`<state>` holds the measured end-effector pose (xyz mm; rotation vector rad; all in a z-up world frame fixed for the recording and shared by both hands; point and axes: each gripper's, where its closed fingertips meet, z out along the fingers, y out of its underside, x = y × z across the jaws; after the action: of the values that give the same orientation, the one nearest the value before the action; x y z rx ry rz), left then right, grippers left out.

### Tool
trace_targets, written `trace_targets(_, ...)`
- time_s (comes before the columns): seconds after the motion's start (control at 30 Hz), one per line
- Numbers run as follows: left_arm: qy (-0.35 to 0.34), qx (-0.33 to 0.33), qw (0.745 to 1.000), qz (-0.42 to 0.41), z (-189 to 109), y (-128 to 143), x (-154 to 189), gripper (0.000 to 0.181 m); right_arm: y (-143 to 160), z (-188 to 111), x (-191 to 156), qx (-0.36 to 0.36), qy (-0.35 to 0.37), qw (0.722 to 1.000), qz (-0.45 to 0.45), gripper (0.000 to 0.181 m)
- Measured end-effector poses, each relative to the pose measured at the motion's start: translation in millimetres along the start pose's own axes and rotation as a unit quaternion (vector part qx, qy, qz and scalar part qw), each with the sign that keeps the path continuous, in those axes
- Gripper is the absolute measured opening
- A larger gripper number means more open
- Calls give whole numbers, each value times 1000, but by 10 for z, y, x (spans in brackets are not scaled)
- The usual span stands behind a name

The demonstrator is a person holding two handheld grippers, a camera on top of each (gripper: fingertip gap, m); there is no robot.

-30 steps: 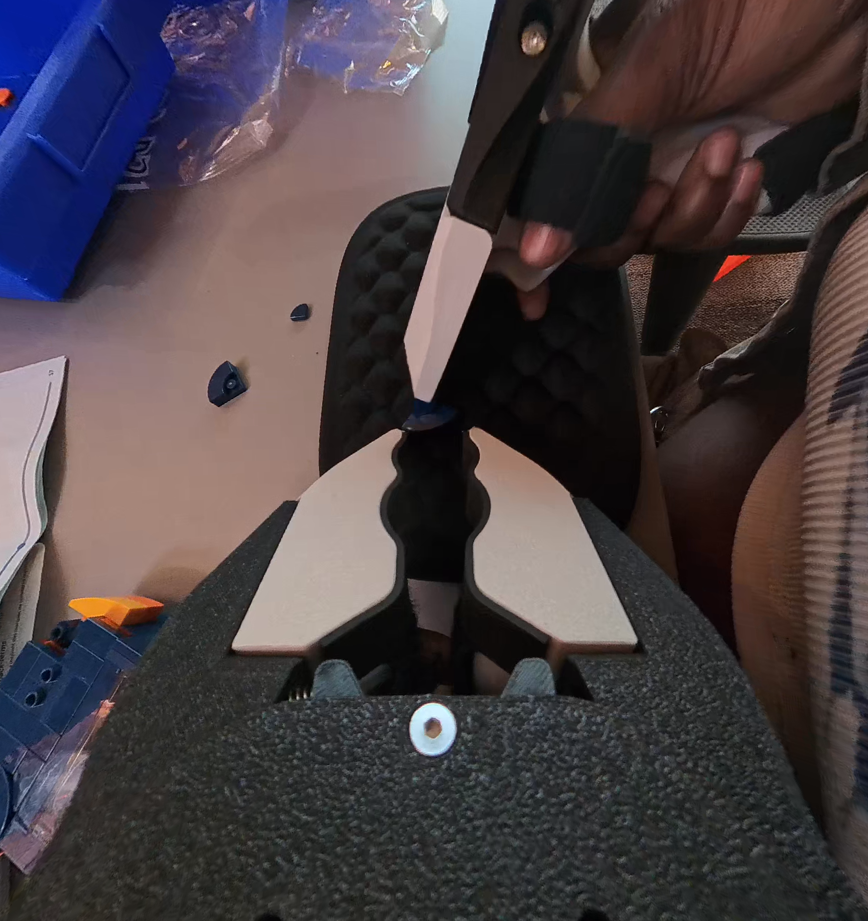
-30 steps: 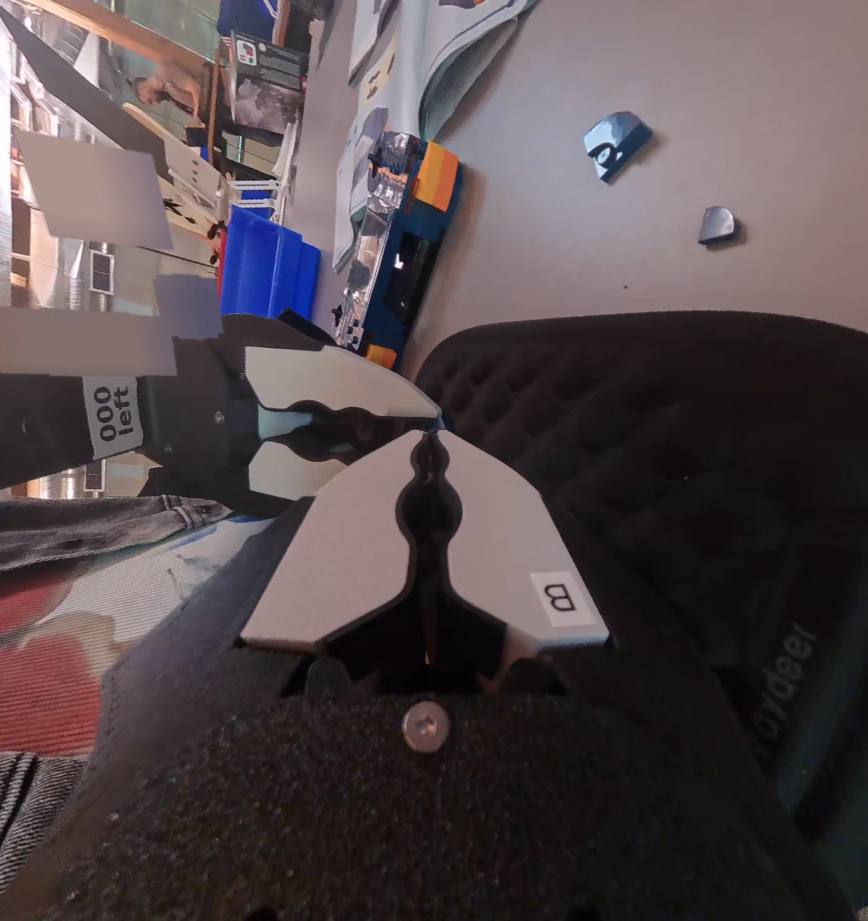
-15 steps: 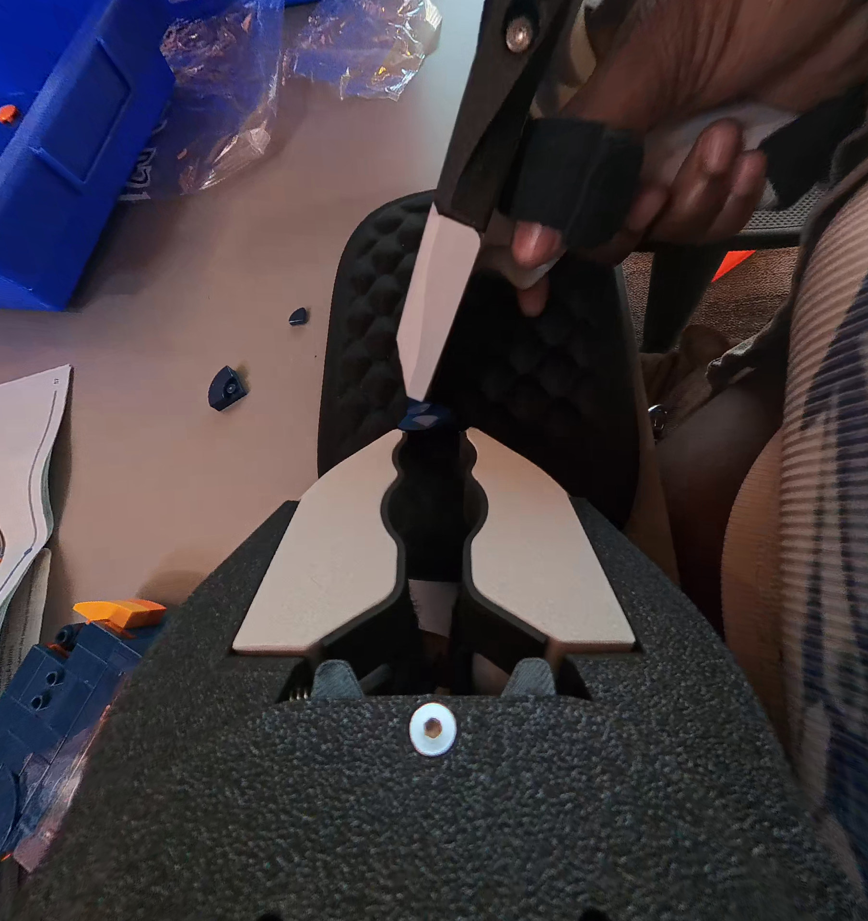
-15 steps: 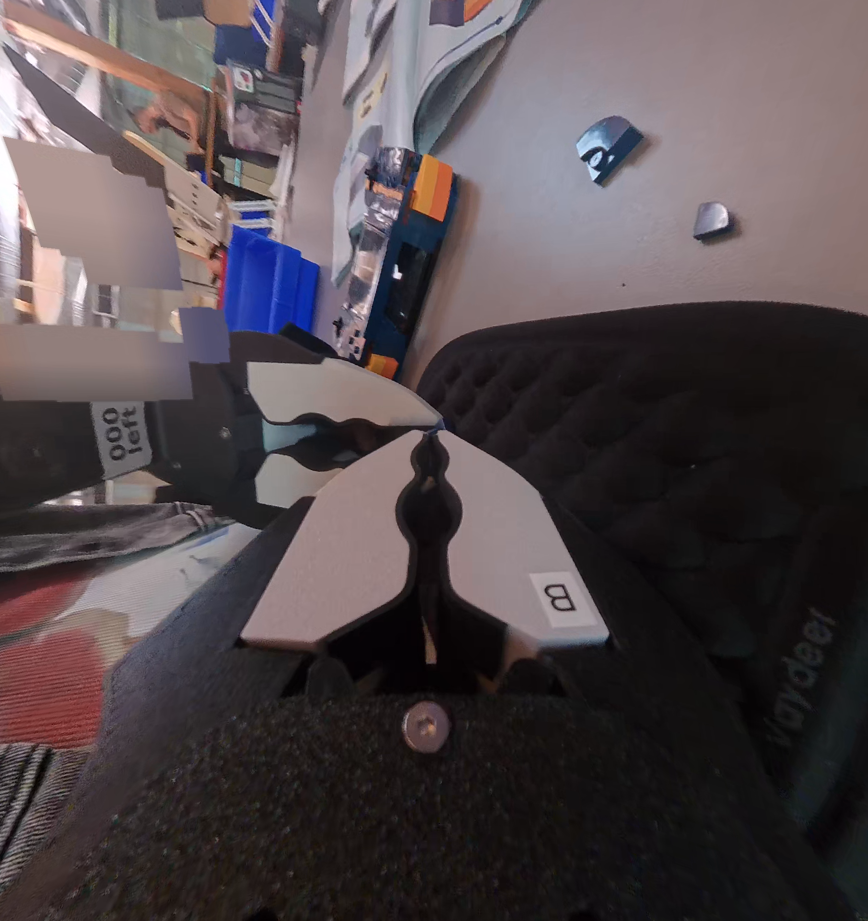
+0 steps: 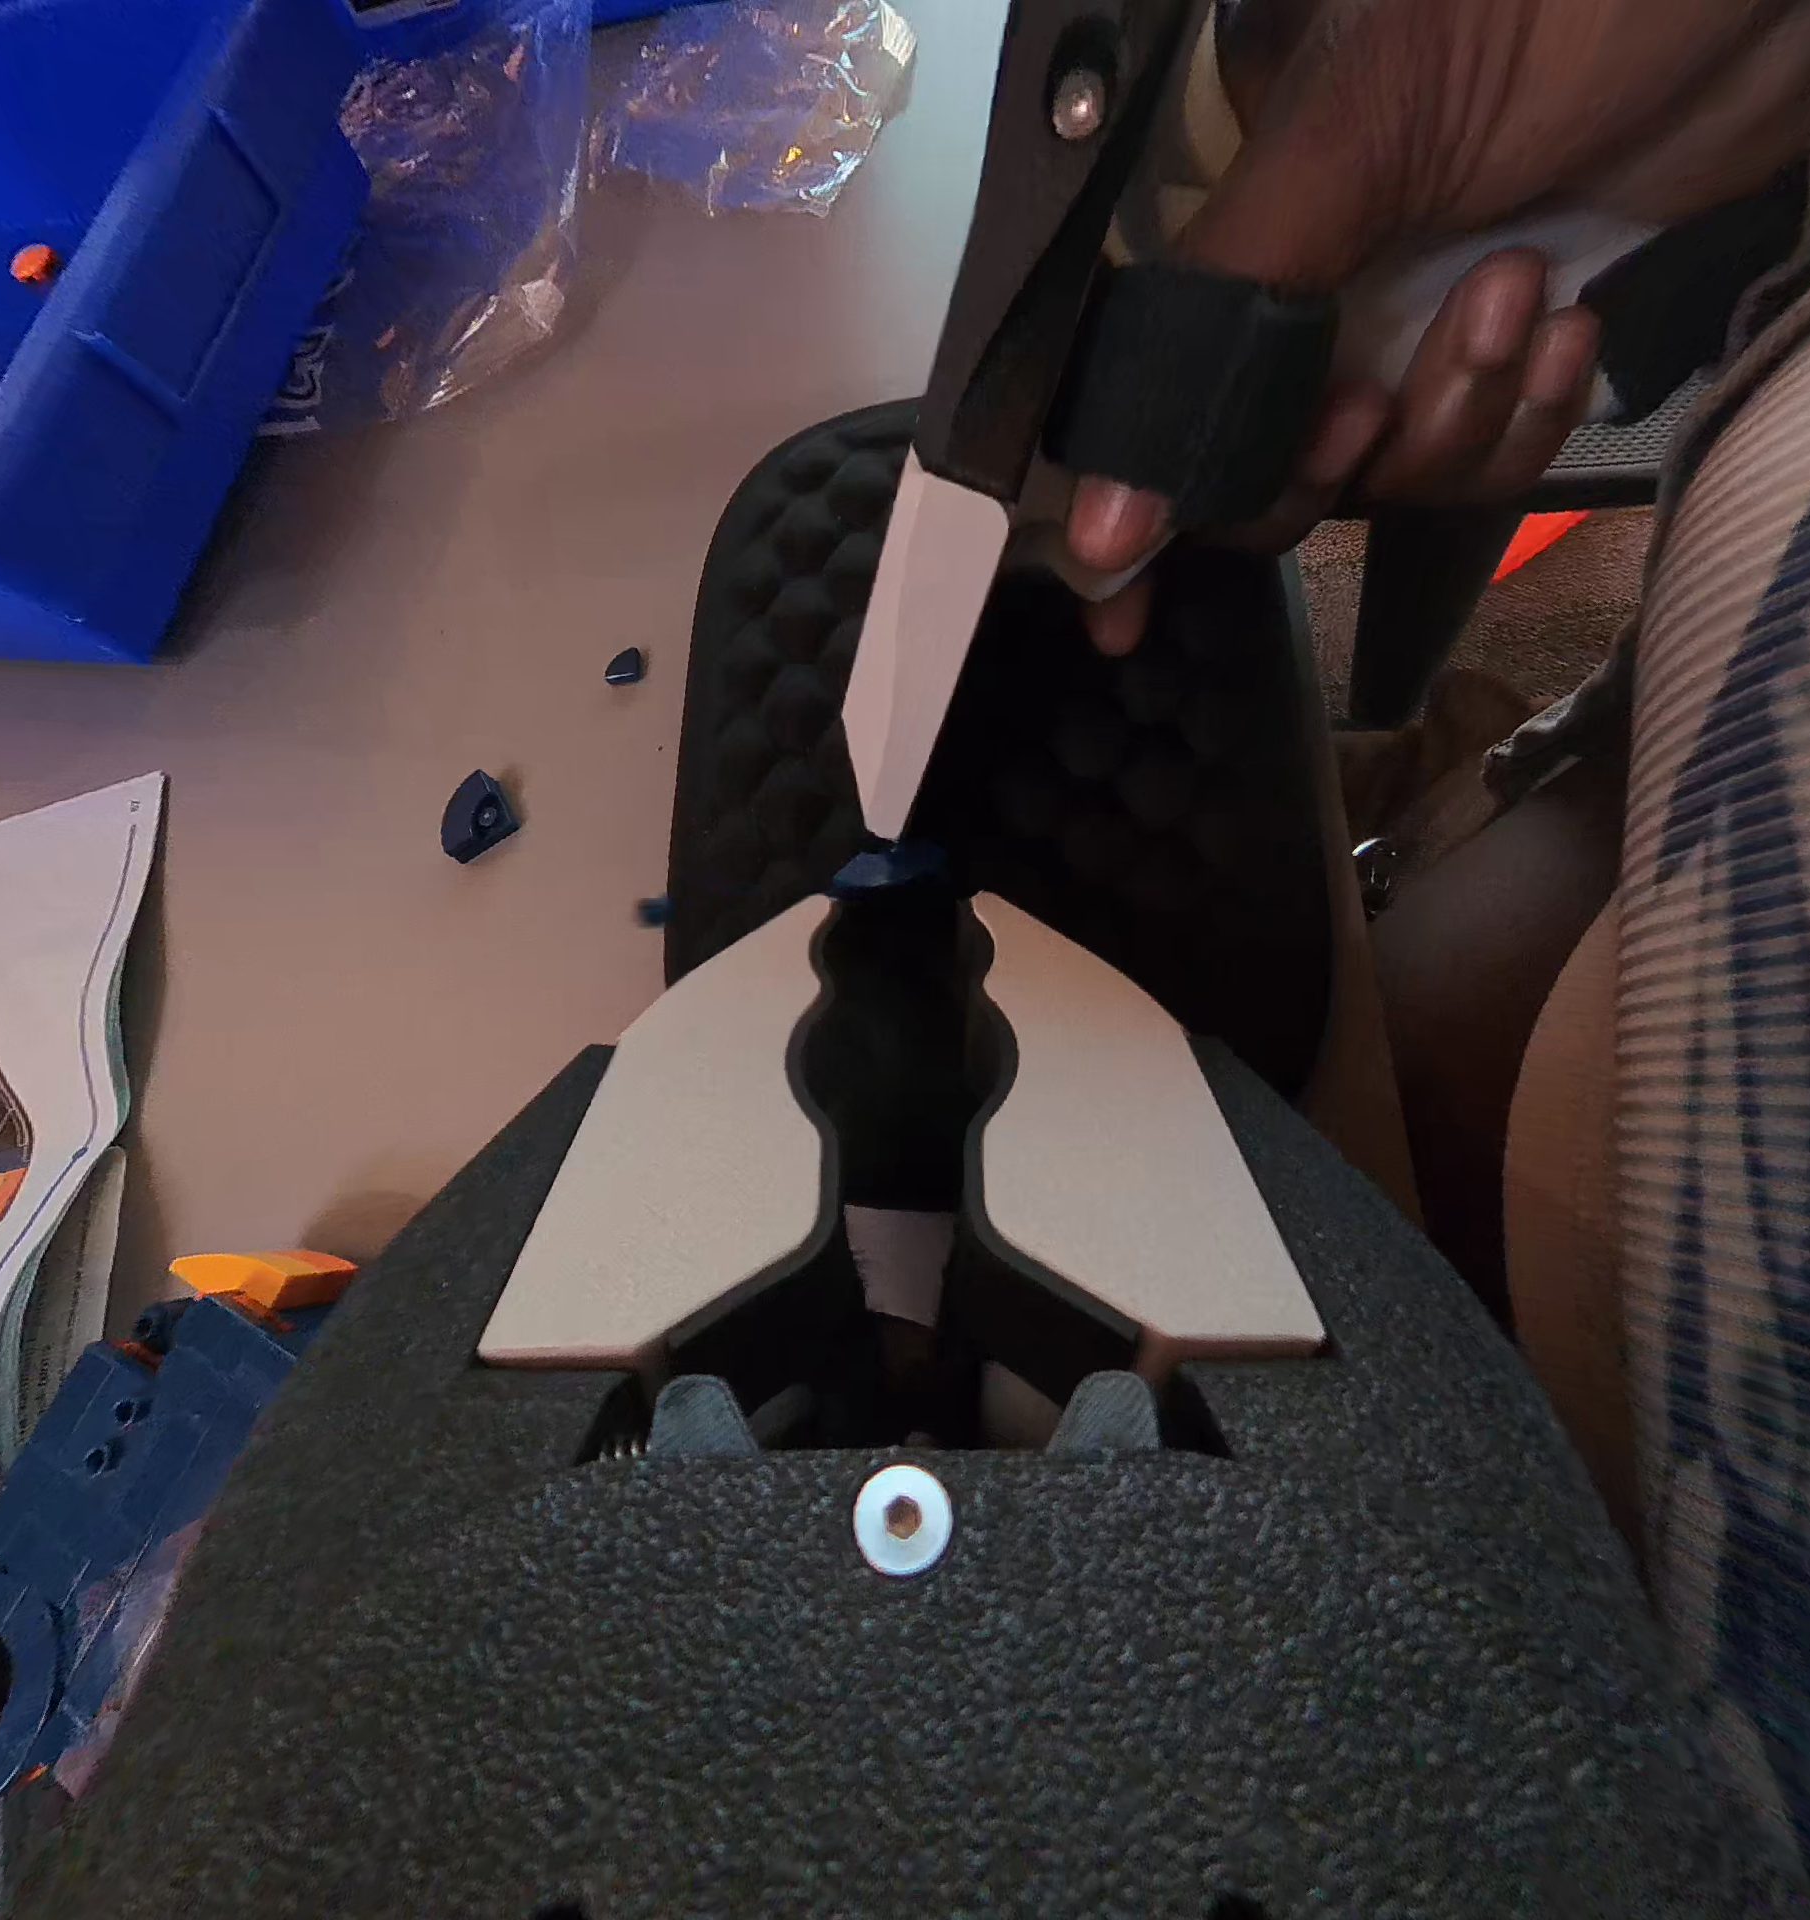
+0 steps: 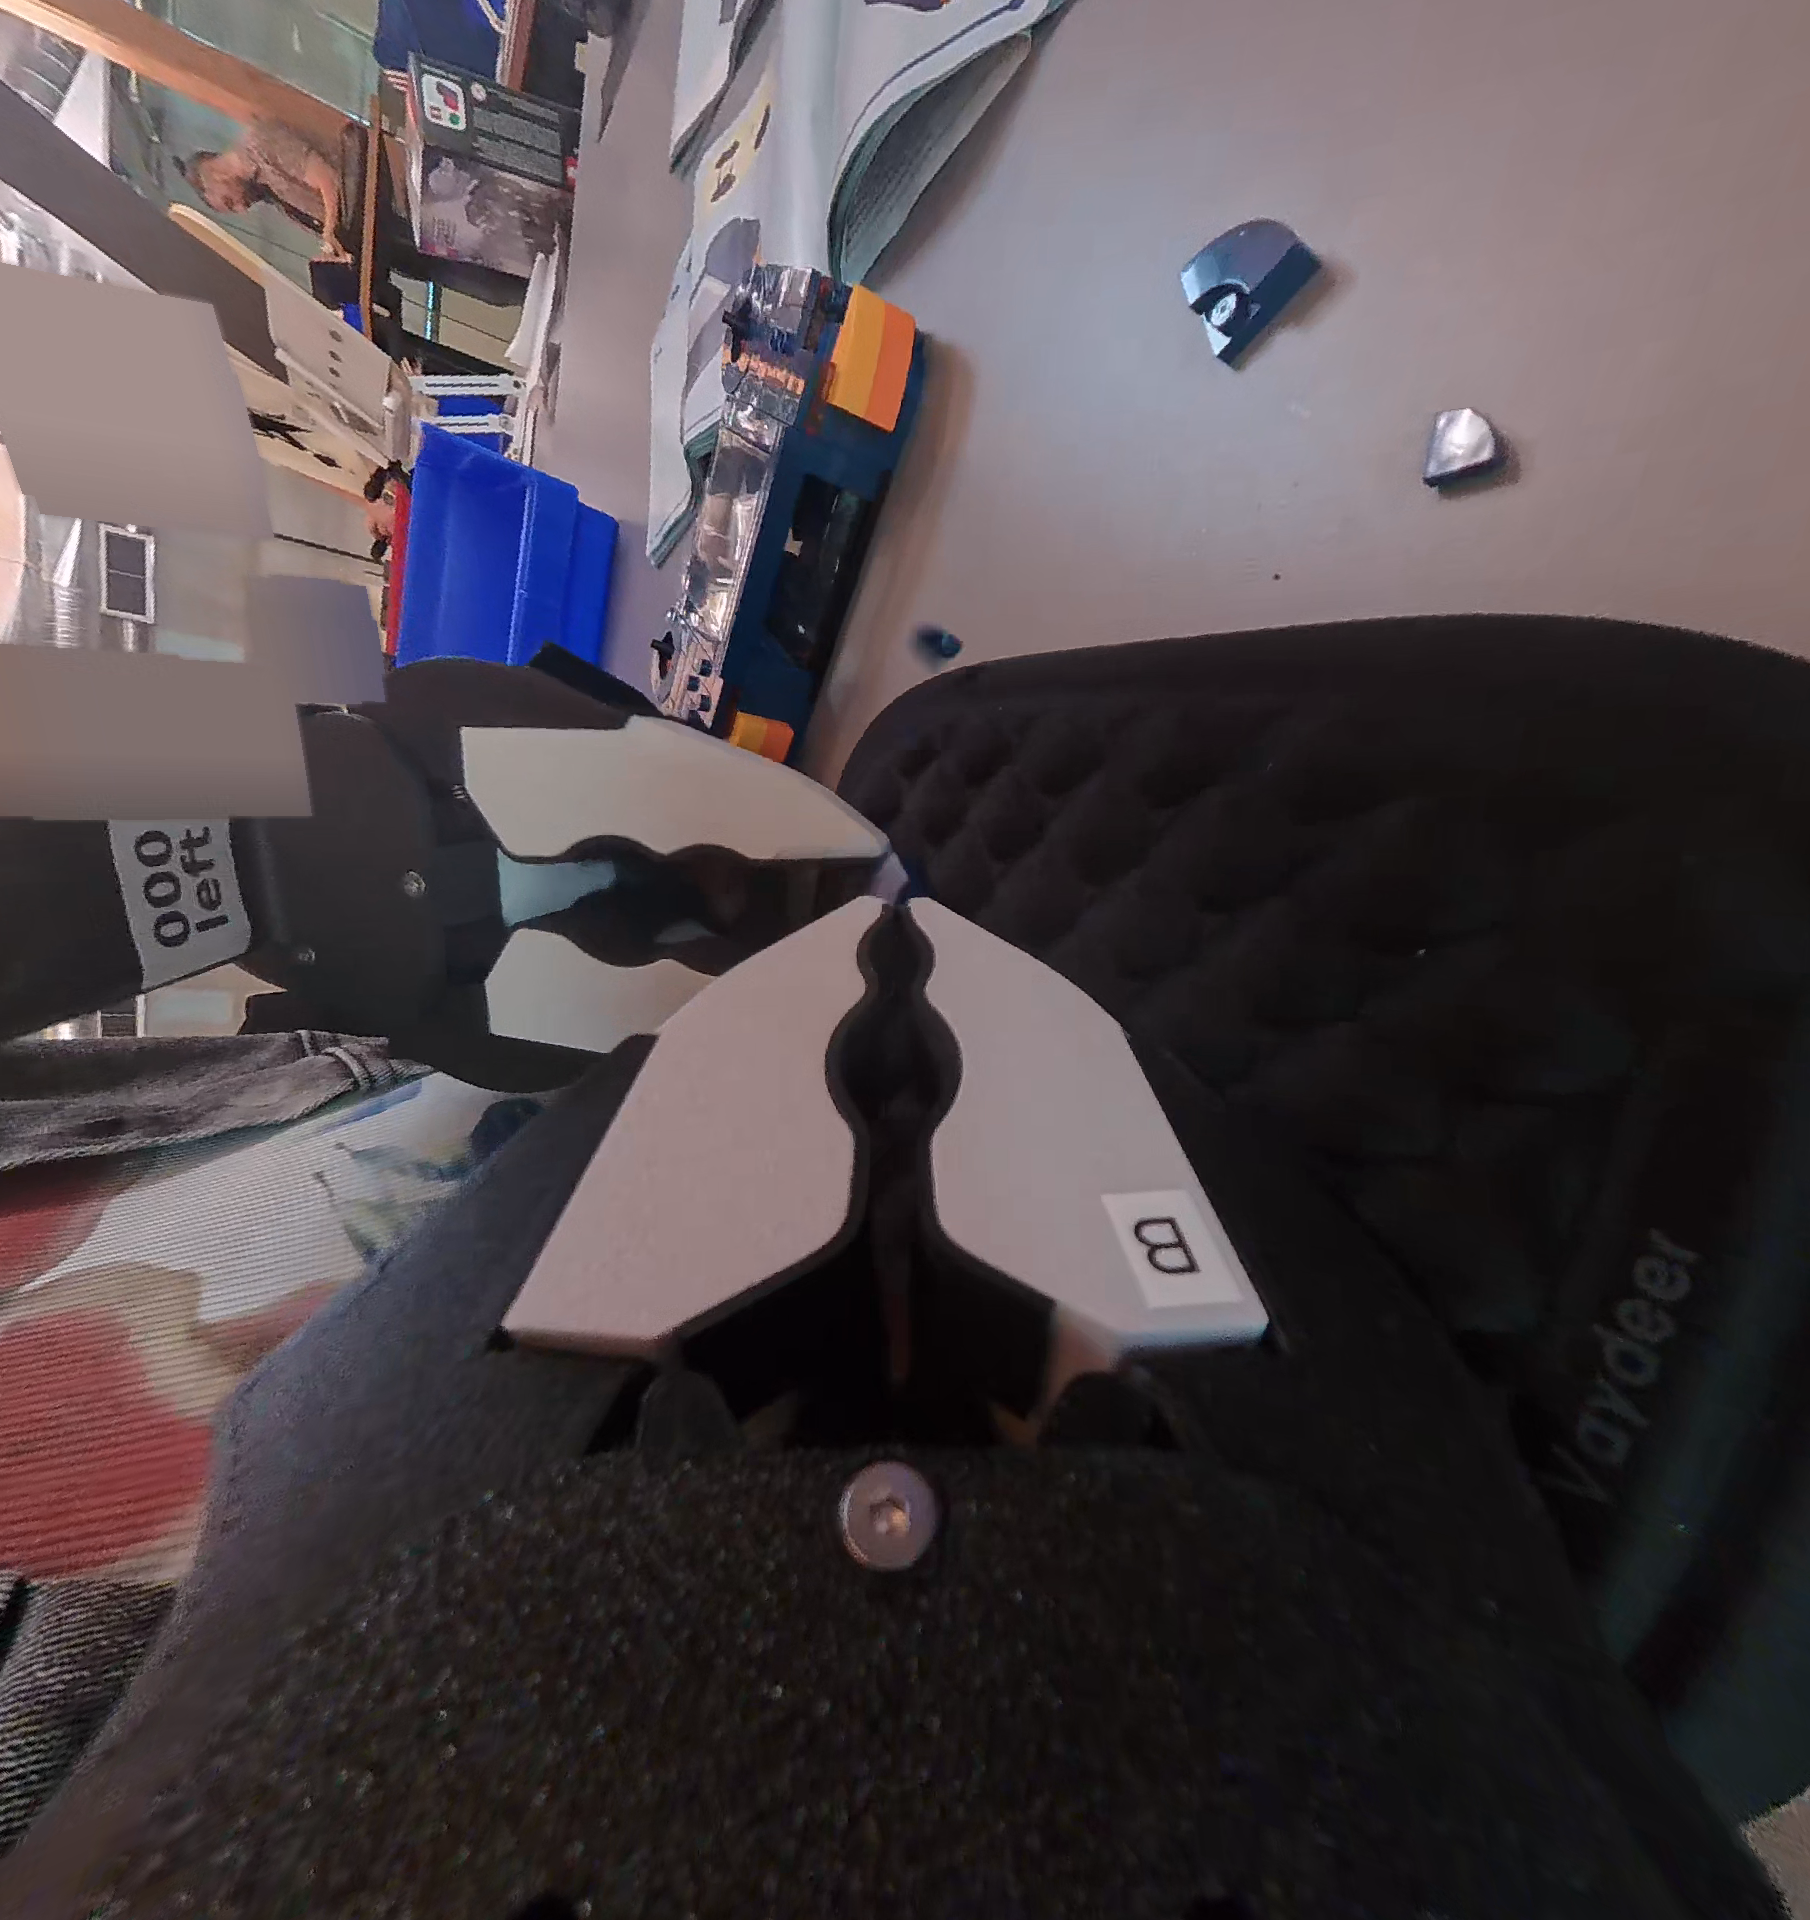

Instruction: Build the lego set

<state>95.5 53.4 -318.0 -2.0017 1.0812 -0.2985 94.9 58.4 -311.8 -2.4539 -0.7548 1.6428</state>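
My left gripper (image 5: 899, 902) is shut on a small dark blue piece (image 5: 885, 868) and holds it above the black quilted mat (image 5: 776, 623). My right gripper (image 5: 885, 819) comes down from above, shut, with its tip touching that piece. In the right wrist view the right gripper (image 6: 890, 912) meets the left gripper (image 6: 873, 871) tip to tip. A tiny blue piece (image 5: 655, 911) lies at the mat's edge; it also shows in the right wrist view (image 6: 937, 639). The dark blue and orange model (image 5: 101, 1455) lies at the lower left.
Two loose dark pieces (image 5: 478, 831) (image 5: 623, 665) lie on the table left of the mat. An instruction booklet (image 5: 28, 987), a blue bin (image 5: 101, 312) and plastic bags (image 5: 568, 156) are further left. A person's hand (image 5: 1400, 260) and leg (image 5: 1711, 1039) are on the right. The tips of both grippers are at nearly the same place.
A tiny blue piece has appeared at the mat's edge, blurred as if just dropped. Both grippers stay tip to tip on the dark blue piece.
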Motion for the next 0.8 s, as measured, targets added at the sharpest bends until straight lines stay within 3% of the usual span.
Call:
trace_targets(0.23, 2, 5, 1000, -3, -13, -5, 1, 25, -2, -11, -9, -5, 4, 1000, -18, 0)
trace_targets(0.37, 4, 3, 1000, -8, -7, -2, -3, 27, -156, -93, -162, -13, -24, 989, -145, 14)
trace_targets(0.5, -1, 14, 1000, -3, -43, -28, -5, 30, -114, -112, -101, -88, 20, 915, -393, 31)
trace_targets(0.6, -9, 34, 999, 0, -122, -69, -18, 31, -22, -22, -71, -132, 33, 862, -488, 34)
trace_targets(0.73, -15, 20, 999, -22, -240, -3, -44, 30, 16, 92, -39, -153, 21, 845, -512, 34)
trace_targets(0.8, -27, 15, 999, -25, -322, 30, -77, 30, 0, 121, -43, -148, 15, 840, -523, 25)
